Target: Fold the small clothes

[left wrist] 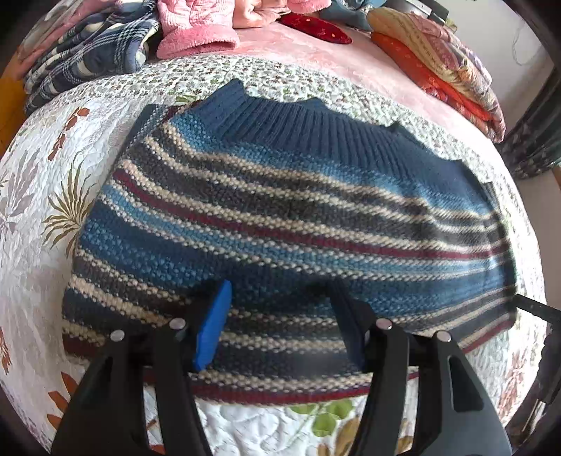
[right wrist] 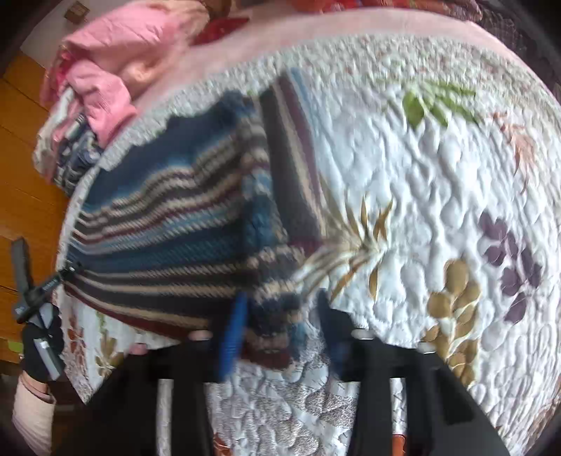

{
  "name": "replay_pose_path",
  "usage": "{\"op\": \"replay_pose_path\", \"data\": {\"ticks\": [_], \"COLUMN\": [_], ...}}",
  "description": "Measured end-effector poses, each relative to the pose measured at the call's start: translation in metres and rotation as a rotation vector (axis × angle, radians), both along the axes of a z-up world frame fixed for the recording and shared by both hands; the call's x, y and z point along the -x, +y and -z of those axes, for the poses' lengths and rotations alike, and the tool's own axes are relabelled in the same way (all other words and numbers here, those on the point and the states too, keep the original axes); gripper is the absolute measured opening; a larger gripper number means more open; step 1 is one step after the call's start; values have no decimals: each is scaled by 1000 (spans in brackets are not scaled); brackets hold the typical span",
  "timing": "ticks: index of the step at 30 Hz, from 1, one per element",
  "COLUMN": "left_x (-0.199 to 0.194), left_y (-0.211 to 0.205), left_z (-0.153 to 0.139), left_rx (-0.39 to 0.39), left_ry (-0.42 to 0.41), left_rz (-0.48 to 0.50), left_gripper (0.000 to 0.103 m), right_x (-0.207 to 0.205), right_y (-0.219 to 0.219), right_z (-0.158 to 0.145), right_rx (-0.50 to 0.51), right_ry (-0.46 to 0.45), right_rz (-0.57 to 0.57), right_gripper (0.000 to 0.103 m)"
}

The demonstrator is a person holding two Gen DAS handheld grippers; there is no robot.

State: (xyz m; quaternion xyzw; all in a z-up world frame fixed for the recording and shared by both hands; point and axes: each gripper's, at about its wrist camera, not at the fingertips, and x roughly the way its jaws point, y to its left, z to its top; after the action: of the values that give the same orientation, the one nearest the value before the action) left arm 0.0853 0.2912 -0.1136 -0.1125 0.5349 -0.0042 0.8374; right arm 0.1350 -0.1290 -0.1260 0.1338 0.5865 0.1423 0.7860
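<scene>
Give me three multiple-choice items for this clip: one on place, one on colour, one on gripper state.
1. The striped sweater lies on:
A. a floral quilt
B. a wooden floor
C. a chair

2. Its ribbed collar is:
A. red
B. dark blue
C. green

3. The left gripper is:
A. shut on the sweater
B. open over the sweater
C. out of view

Key: 1 A, white floral quilt surrounds it; 2 B, navy ribbing at the neck; 3 B, its jaws stand wide apart above the hem.

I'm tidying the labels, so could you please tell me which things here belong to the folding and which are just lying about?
In use: striped sweater; left hand-held gripper; right hand-held gripper; quilt underneath.

Lying about: pink clothes; plaid cloth; folded orange bedding; red cushion.
</scene>
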Motion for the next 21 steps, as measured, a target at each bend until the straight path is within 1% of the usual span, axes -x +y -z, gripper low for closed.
{"op": "replay_pose_path", "data": {"ticks": [1, 2, 3, 5, 6, 7, 12, 17, 20, 21], "left_x": [0, 0, -1, -4, -6, -9, -21, -27, -29, -29], "left_y": [-1, -3, -6, -13, -17, -21, -28, -28, -27, -27], "left_z": [-2, -5, -7, -12, -13, -14, -9, -2, 2, 3], "left_rx": [6, 11, 14, 22, 26, 27, 48, 47, 50, 49], "left_ry": [-5, -11, -17, -28, -32, -32, -21, -13, -11, -11], "left_rz": [2, 6, 10, 21, 26, 34, 33, 33, 37, 38], "left_gripper": [58, 58, 58, 58, 58, 59, 59, 59, 59, 59], "right_x": [-1, -4, -6, -14, -19, -23, -46, -56, -59, -60], "right_y": [-2, -5, -7, -10, -11, -11, -15, -11, -7, -7], "right_z": [-5, -9, -12, -13, -12, -10, 11, 31, 36, 37], "right_rx": [-15, -35, -47, -51, -50, -54, -147, -172, -158, -158], "right_ry": [-14, -23, -28, -24, -18, -13, 46, 75, 60, 57], "right_rz": [2, 6, 10, 17, 21, 26, 53, 67, 74, 77], "right_gripper": [67, 71, 75, 79, 84, 85, 85, 84, 77, 68]}}
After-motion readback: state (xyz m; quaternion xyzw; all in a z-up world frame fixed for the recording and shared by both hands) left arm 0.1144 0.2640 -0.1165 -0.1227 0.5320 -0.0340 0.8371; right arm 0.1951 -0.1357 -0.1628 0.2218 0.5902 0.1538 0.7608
